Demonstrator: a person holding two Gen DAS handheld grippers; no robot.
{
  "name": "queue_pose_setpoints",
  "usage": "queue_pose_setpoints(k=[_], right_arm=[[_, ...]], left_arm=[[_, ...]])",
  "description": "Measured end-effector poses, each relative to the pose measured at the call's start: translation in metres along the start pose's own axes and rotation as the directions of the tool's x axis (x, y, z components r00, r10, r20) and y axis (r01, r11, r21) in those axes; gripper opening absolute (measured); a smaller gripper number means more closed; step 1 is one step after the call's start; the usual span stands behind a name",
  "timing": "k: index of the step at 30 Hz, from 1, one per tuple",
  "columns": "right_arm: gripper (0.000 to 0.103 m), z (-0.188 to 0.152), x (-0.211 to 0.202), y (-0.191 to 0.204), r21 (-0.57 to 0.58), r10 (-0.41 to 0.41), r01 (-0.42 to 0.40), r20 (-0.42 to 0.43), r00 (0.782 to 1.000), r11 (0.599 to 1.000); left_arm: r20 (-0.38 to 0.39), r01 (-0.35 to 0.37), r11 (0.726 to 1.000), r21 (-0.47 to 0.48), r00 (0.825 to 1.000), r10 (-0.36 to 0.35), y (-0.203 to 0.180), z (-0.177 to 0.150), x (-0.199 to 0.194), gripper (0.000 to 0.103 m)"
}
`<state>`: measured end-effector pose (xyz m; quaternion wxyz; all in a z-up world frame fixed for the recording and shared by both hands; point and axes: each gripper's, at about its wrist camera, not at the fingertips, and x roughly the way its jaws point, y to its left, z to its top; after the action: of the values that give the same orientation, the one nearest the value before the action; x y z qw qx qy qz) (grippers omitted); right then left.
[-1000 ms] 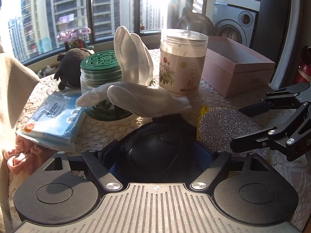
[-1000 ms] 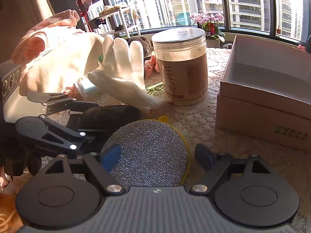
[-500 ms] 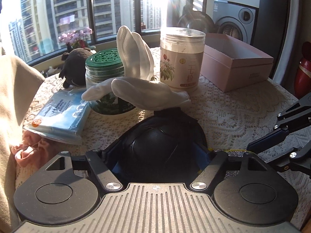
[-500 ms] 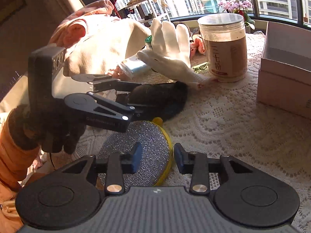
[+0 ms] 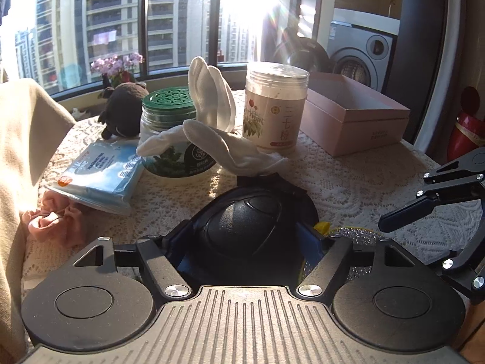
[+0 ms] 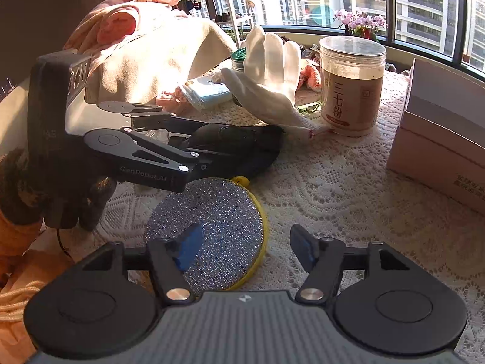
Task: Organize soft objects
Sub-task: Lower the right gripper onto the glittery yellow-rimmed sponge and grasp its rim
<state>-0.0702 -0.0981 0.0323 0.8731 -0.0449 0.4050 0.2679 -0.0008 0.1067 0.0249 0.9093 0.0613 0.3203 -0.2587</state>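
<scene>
While sunlight is pouring across the lace-covered table [image 6: 333, 182], the left gripper [image 5: 245, 233] is clamping a black padded object [image 5: 248, 224] between its blue pads, that object lying near the middle of the table. Just beyond it a white glove [image 5: 224, 145] is draping over a green-lidded jar [image 5: 169, 127], with a second white glove [image 5: 212, 94] standing upright behind. The right gripper [image 6: 245, 248] is hovering with its jaws spread wide and gripping nothing; its left fingertip [image 6: 188, 248] is sitting over a round glittery sponge [image 6: 212, 236] with a yellow rim, which is lying flat on the cloth just right of the black object. Farther off, a clear canister [image 6: 351, 88] is standing beside a pink box [image 5: 351, 118]. At the far left a blue tissue pack [image 5: 97, 173] is lying beside a pink scrunchie [image 5: 54, 221] and a dark plush toy [image 5: 124, 109].
</scene>
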Motion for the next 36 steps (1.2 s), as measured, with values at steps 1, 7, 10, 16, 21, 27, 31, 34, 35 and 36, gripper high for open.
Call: queue_pose_setpoints(k=[1,7,10,16,21,27,31,34,35,36], right_arm=[[0.065,0.000,0.001,0.002,-0.010,0.000,0.000,-0.003,1.000,1.000],[0.069,-0.002,-0.003,-0.005,-0.001,-0.001,0.001,0.009,1.000,1.000],[0.070,-0.005,-0.007,-0.012,0.028,-0.029,0.028,0.031,0.999,0.999],[0.055,-0.005,-0.013,-0.022,0.046,-0.166,0.164,0.037,0.985,0.985],[0.054,-0.010,-0.028,-0.030,0.098,-0.050,0.048,0.018,0.999,0.994],[0.054,-0.026,-0.029,-0.016,0.122,0.136,-0.127,-0.068,0.988,0.984],[0.058,-0.025,-0.022,0.001,0.129,0.176,-0.164,-0.088,0.981,0.978],[0.057,-0.020,-0.017,0.003,0.190,0.210,-0.192,-0.083,0.974,0.963],[0.055,-0.019,-0.018,0.002,0.199,0.213,-0.196,-0.068,0.975,0.960],[0.050,-0.019,-0.020,0.000,0.209,0.214,-0.199,-0.052,0.975,0.957]], left_arm=[[0.007,-0.005,1.000,0.005,1.000,0.004,-0.001,-0.001,-0.006,0.079],[0.029,-0.023,0.998,0.064,0.999,0.021,-0.011,-0.009,-0.043,0.079],[0.032,-0.036,0.996,0.086,0.999,0.033,-0.015,-0.017,-0.058,0.079],[0.075,-0.052,0.996,0.068,0.996,0.047,-0.003,-0.013,-0.082,0.079],[0.010,0.009,0.991,0.131,1.000,-0.010,-0.016,-0.012,-0.078,0.079],[-0.068,-0.003,0.988,0.156,0.998,0.013,-0.021,-0.029,-0.068,0.079],[-0.098,0.017,0.986,0.167,0.995,0.000,-0.028,-0.040,-0.061,0.079],[-0.092,0.024,0.990,0.142,0.996,-0.011,-0.025,-0.042,-0.061,0.079],[-0.092,0.026,0.991,0.133,0.996,-0.014,-0.023,-0.043,-0.061,0.079],[-0.091,0.028,0.992,0.124,0.996,-0.017,-0.022,-0.043,-0.061,0.079]])
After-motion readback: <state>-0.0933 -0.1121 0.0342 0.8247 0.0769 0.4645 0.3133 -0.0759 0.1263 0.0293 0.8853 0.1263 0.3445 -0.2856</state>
